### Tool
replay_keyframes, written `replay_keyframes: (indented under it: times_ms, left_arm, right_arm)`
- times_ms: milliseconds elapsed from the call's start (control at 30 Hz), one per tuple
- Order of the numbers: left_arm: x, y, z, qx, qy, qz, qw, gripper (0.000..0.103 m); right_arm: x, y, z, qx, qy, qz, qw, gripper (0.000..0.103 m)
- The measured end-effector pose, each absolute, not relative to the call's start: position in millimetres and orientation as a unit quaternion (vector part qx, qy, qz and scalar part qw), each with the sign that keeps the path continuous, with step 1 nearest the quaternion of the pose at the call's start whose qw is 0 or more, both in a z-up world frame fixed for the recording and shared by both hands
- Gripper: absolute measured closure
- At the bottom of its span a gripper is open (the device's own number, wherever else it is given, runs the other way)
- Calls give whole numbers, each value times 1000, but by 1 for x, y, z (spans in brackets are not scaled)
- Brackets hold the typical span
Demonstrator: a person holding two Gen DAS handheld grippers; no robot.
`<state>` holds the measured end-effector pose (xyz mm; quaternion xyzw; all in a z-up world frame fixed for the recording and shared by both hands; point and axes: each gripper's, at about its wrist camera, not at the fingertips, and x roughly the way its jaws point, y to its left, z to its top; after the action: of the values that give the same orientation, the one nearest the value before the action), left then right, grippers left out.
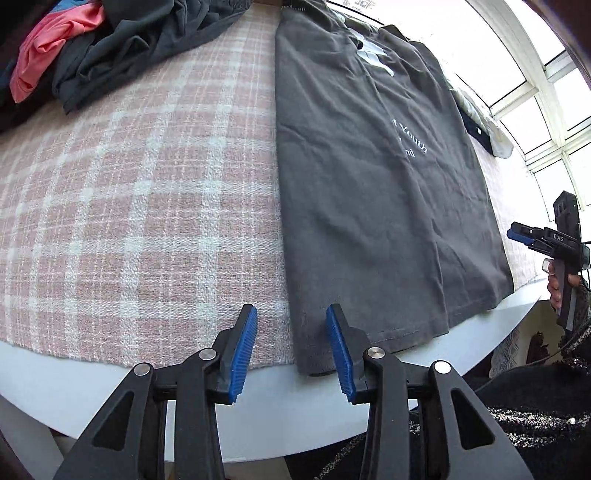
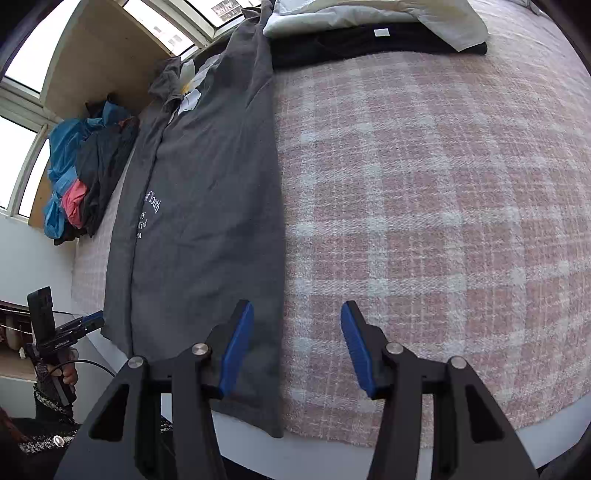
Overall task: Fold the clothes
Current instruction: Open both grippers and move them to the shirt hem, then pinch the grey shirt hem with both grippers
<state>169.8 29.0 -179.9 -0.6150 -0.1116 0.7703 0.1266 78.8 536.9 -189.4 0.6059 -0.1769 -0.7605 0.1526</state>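
A dark grey T-shirt (image 1: 369, 177) with white lettering lies on the pink plaid cloth, its two sides folded in to a long strip; it also shows in the right wrist view (image 2: 207, 206). My left gripper (image 1: 291, 325) is open and empty, hovering over the shirt's near left hem corner at the table edge. My right gripper (image 2: 297, 325) is open and empty, straddling the shirt's near right hem edge. Each gripper shows in the other's view, the right one (image 1: 517, 234) off the shirt's right side, the left one (image 2: 92, 321) off its left side.
A heap of unfolded clothes, dark, pink and blue (image 1: 74, 48), lies at the far left; it also shows in the right wrist view (image 2: 85, 177). Folded black and white garments (image 2: 376, 33) are stacked at the far right. The white table edge (image 1: 280, 398) runs near me. Windows lie beyond.
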Motion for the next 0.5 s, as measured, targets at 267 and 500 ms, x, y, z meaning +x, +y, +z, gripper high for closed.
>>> replay_keyframes:
  times_ms: [267, 500]
  left_arm:
    - [177, 54, -175, -611, -91, 774, 142, 69]
    - [181, 62, -169, -609, -89, 773, 155, 93]
  right_arm:
    - [103, 506, -192, 611, -99, -767, 168, 51]
    - [103, 494, -193, 610, -88, -763, 194, 91]
